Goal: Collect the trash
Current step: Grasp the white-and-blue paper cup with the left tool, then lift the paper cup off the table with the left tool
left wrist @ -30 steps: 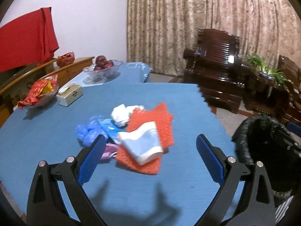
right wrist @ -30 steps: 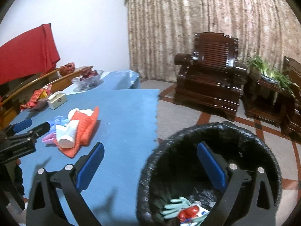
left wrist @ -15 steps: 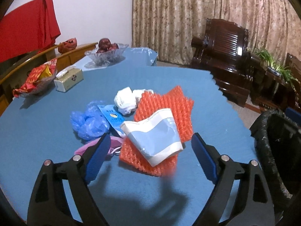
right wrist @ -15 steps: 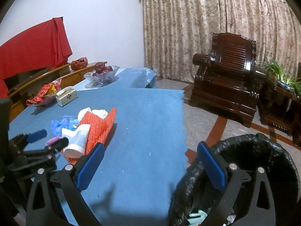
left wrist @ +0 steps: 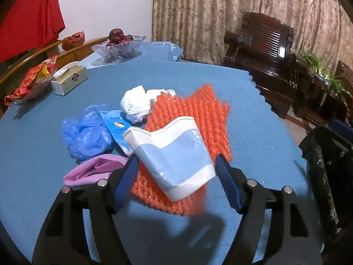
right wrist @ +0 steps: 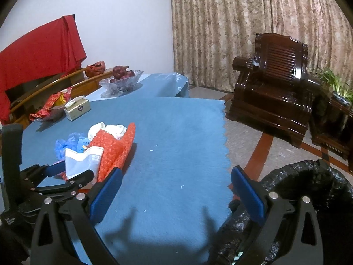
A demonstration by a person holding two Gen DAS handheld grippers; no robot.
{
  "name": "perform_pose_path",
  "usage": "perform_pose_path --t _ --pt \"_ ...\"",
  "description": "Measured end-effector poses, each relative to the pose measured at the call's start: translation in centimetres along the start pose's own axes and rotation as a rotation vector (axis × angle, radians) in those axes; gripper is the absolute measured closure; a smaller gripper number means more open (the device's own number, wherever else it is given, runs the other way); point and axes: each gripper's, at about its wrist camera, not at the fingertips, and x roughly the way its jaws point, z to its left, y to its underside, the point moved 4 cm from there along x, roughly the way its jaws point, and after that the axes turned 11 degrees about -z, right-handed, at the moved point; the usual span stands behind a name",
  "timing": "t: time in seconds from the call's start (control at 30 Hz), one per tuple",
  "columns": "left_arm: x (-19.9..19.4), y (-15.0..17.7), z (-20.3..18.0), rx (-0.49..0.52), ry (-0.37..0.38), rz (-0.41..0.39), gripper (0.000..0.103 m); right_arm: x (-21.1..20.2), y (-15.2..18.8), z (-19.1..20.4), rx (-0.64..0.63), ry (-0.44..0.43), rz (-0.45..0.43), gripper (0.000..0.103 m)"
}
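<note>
A pile of trash lies on the blue table (left wrist: 253, 132). A crushed white and light-blue paper cup (left wrist: 176, 154) lies on an orange foam net (left wrist: 198, 119). Beside them are crumpled white tissue (left wrist: 134, 103), a blue plastic bag (left wrist: 88, 134), a blue packet (left wrist: 117, 125) and a pink piece (left wrist: 97, 167). My left gripper (left wrist: 175, 167) is open, its fingers either side of the cup, not clamping it. My right gripper (right wrist: 176, 183) is open and empty over the table's right edge, next to the black-lined bin (right wrist: 308, 190). The pile (right wrist: 110, 145) and left gripper (right wrist: 66, 174) show in the right wrist view.
A tissue box (left wrist: 69, 80), a red snack wrapper dish (left wrist: 33, 81) and a glass fruit bowl (left wrist: 119, 46) stand at the table's far left. Dark wooden armchairs (right wrist: 275, 84) and a plant (right wrist: 337, 88) stand on the floor to the right. The bin also shows in the left wrist view (left wrist: 326, 165).
My left gripper has moved forward to the pile and narrowed around the paper cup. My right gripper has swung left from above the bin towards the table.
</note>
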Motion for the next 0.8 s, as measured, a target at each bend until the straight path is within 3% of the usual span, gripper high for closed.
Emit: perform_pose_path --t 0.23,0.5,0.73,0.8 --pt "-1.8 -0.8 0.8 -0.019 0.008 -0.029 0.043 0.4 0.0 1.1 -0.013 -0.016 0.004 0.006" --pt "-3.4 -0.1 4.0 -0.025 -0.042 -0.026 0.047 1.2 0.3 3.6 -0.027 -0.062 0.022 0.006" --pt "-2.0 1.5 5.7 -0.041 -0.057 0.049 0.026 1.7 0.9 5.0 -0.045 -0.086 0.045 0.006" --pt "-1.5 1.7 5.7 -0.041 -0.057 0.056 0.025 1.7 1.0 5.1 -0.048 -0.083 0.052 0.006"
